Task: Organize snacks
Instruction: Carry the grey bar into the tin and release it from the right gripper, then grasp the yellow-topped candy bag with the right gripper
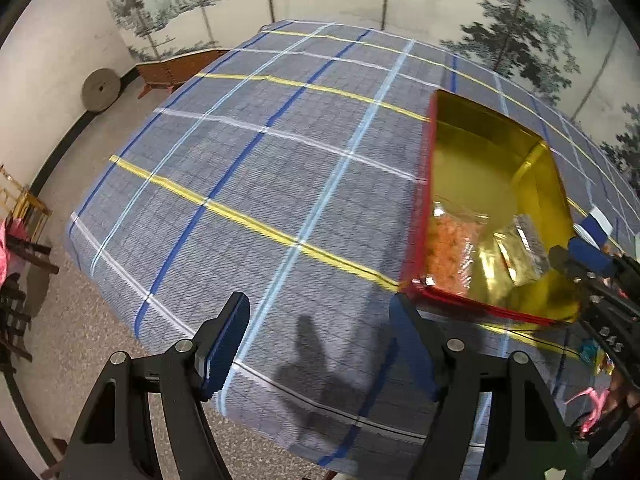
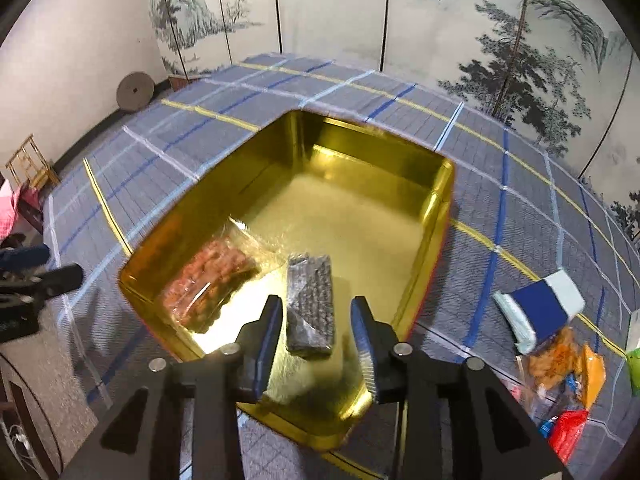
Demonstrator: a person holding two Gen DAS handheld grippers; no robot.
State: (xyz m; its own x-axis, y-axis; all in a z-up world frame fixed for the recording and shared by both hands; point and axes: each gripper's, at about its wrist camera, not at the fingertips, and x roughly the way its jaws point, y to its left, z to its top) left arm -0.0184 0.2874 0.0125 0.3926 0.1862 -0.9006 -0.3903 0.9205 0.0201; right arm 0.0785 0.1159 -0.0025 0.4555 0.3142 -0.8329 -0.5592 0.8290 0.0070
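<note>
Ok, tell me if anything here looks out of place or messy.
Nothing is spilled or damaged. The dark snack bar and the orange snack bag lie flat inside the gold tin. The untidy part is the loose pile of snack packets on the tablecloth beside the tin.

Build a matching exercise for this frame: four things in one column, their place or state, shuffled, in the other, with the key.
Things
1. dark snack bar
2. orange snack packet
3. blue-and-white packet
4. left tongs

Place or state
A. on the checked cloth, outside the tin
B. open over bare cloth, holding nothing
C. in the gold tin, between the open right tongs
D. in the tin's near left corner

Pairs: 1-C, 2-D, 3-A, 4-B
</note>
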